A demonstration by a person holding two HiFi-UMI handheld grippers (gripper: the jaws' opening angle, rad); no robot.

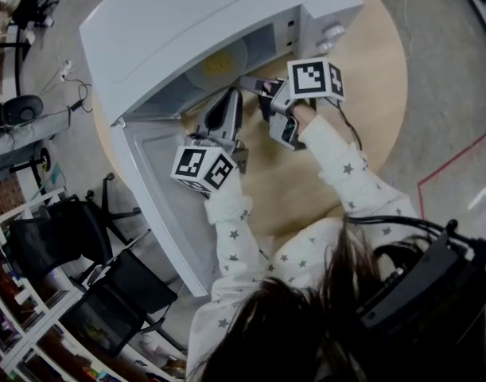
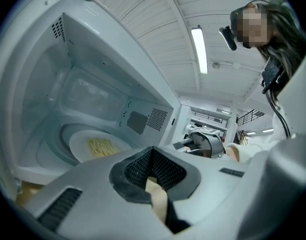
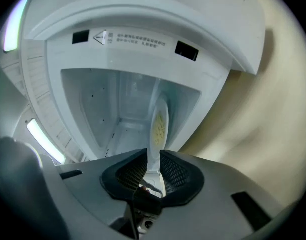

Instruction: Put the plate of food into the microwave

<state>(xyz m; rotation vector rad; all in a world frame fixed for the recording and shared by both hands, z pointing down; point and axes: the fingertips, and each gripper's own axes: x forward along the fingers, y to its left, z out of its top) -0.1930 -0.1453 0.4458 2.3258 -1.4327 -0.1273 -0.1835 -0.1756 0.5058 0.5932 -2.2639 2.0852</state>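
My right gripper [image 3: 154, 160] pinches the noodle plate [image 3: 160, 126] by its rim, edge-on inside the microwave [image 3: 142, 44]. The left gripper [image 2: 151, 154] is closed and empty.

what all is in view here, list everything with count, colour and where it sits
microwave: one, white, on the table, door open
plate: one, white, inside the microwave, rim held by the right tool
food: one pile, yellow, on the plate
table: one, round, light wood, under the microwave
office chairs: at least two, black, on the floor beside the table
sleeves: two, white with grey stars, over the table
left tool: one, grey, jaws together, empty, at the microwave's opening
right tool: one, grey, shut on the plate's rim
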